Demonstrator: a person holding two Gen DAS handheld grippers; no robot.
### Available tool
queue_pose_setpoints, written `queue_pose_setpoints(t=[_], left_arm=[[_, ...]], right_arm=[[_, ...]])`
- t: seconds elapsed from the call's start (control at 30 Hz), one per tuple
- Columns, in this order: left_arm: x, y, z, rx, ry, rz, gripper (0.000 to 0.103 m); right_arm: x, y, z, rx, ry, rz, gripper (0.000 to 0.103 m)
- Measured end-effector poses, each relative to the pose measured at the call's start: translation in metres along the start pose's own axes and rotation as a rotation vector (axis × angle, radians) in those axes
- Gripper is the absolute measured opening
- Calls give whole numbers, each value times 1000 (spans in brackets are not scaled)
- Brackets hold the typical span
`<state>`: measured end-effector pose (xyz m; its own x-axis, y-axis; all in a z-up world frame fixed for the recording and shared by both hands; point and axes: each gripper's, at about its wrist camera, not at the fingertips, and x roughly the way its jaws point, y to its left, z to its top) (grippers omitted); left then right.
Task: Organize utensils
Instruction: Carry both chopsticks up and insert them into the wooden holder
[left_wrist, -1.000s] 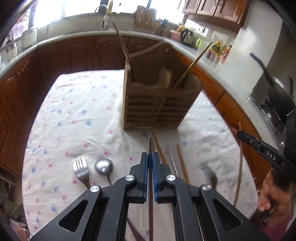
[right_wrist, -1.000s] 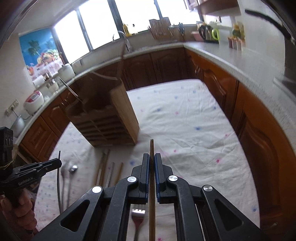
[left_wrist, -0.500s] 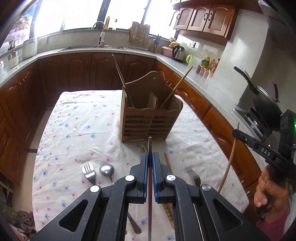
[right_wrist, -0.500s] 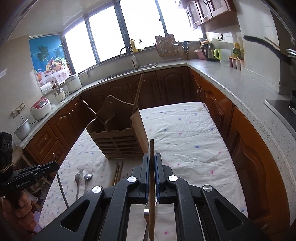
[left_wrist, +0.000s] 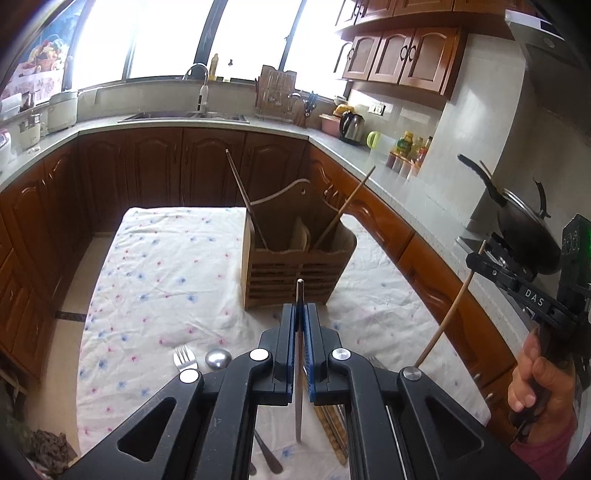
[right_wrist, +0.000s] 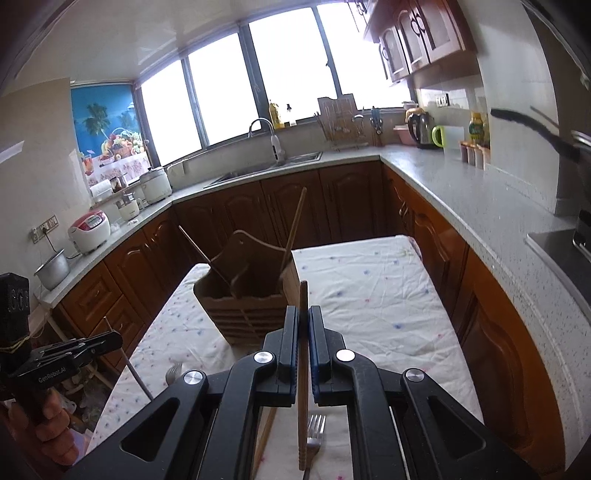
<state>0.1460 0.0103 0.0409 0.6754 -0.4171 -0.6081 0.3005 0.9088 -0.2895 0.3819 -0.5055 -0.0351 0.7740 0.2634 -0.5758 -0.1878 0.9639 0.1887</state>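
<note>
A wooden utensil holder (left_wrist: 297, 271) stands on the cloth-covered table (left_wrist: 162, 280), with two chopsticks leaning in it; it also shows in the right wrist view (right_wrist: 251, 306). My left gripper (left_wrist: 300, 314) is shut on a metal chopstick (left_wrist: 299, 354), held upright above the table in front of the holder. My right gripper (right_wrist: 303, 317) is shut on a wooden chopstick (right_wrist: 303, 369), also lifted. A fork (left_wrist: 184, 358) and a spoon (left_wrist: 218, 359) lie left of the left gripper. Another fork (right_wrist: 314, 432) and more chopsticks (left_wrist: 332, 428) lie below the grippers.
Brown cabinets and a grey counter (right_wrist: 491, 206) wrap around the table. A wok (left_wrist: 524, 229) sits on the stove at the right. A sink (left_wrist: 184, 116), kettle (left_wrist: 351, 127) and rice cookers (right_wrist: 90, 229) stand on the counter.
Both grippers have risen and pulled back from the table, each still holding its chopstick. The holder now looks smaller and farther away.
</note>
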Motion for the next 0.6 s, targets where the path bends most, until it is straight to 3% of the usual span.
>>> queue_pose_setpoints(t=[0.23,0.6], left_arm=[[-11,2,23,3,-71,-2,3],[-25,-3,89,43,-245,16,3]], right_arm=[[-2,9,23,1,-62,17,5],[12,28,86,25,-179,59,5]])
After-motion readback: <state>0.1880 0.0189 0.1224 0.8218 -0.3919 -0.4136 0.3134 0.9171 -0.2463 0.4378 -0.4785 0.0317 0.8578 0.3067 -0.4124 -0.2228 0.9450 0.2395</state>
